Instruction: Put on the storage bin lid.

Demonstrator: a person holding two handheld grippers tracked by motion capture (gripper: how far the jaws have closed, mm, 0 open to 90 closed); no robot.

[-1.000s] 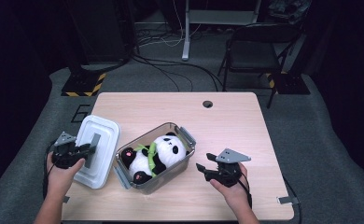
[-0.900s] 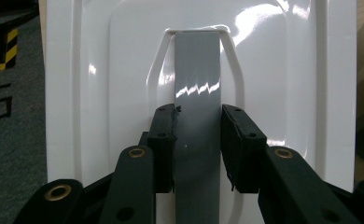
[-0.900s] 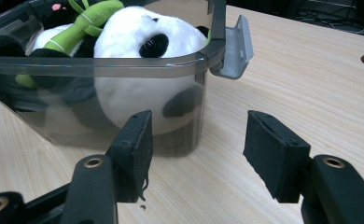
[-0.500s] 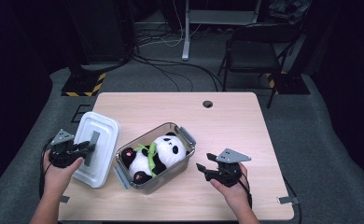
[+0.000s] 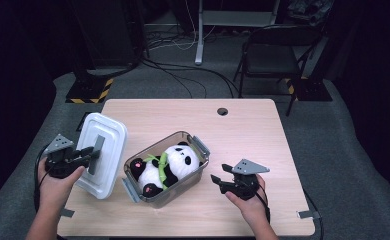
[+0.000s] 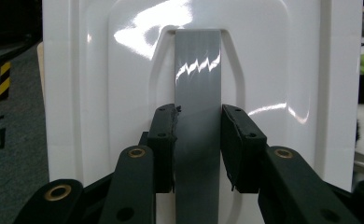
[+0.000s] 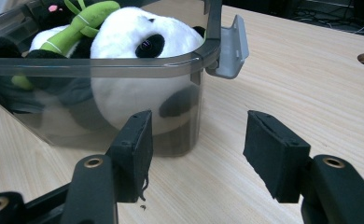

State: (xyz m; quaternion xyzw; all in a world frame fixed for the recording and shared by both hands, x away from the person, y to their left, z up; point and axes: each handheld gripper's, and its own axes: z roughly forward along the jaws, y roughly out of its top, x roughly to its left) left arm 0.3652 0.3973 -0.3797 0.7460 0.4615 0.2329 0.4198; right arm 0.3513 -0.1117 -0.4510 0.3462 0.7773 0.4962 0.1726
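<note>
1. Dark room, cables on grey floor, folding chair (image 5: 275, 47) behind a light wooden table (image 5: 253, 130) with a round cable hole (image 5: 222, 111).
2. Clear plastic storage box (image 5: 169, 186) sits near table centre, open top, grey latches at both ends.
3. Plush panda (image 5: 175, 162) lies inside the box, holding a green bamboo piece (image 5: 159, 167); seen through the box wall in the right gripper view.
4. White lid (image 5: 103, 152) is off the box, to its left, tilted up on edge over the table's left side, lower edge near the tabletop.
5. Left gripper (image 5: 90, 154) jaws narrow, clamped on the lid's grey handle strip (image 6: 198, 93); pads press both sides.
6. Right gripper (image 5: 218, 183) rests low over the table just right of the box, jaws wide, nothing between them, not touching the box.
</note>
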